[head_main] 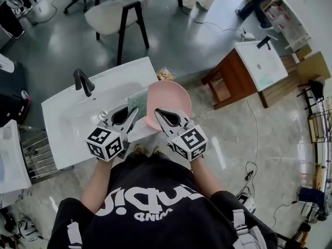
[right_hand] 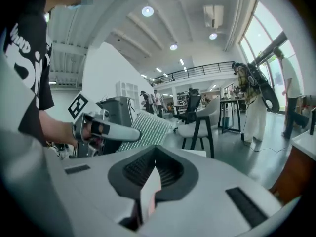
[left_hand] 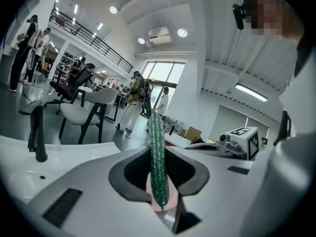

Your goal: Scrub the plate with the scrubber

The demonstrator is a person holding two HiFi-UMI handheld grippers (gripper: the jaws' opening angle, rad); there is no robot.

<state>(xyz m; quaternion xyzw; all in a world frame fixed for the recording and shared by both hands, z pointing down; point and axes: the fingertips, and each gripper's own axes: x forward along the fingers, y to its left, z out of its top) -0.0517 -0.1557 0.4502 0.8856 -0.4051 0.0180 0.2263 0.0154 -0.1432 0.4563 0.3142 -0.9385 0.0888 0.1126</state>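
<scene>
Two grippers, both closed: left gripper (head_main: 134,111) clamps the green mesh scrubber (head_main: 137,101); right gripper (head_main: 158,111) clamps the round pink plate (head_main: 171,98) by its rim. Scrubber stands just beside the plate at its 9 o'clock, over the white ceramic sink (head_main: 65,115).

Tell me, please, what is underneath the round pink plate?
In the head view, the round pink plate hangs above the right edge of the white rectangular sink and the grey tiled floor; whatever lies directly beneath is covered.

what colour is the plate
Pale pink, plain with no pattern. The plate shows best in the head view.
</scene>
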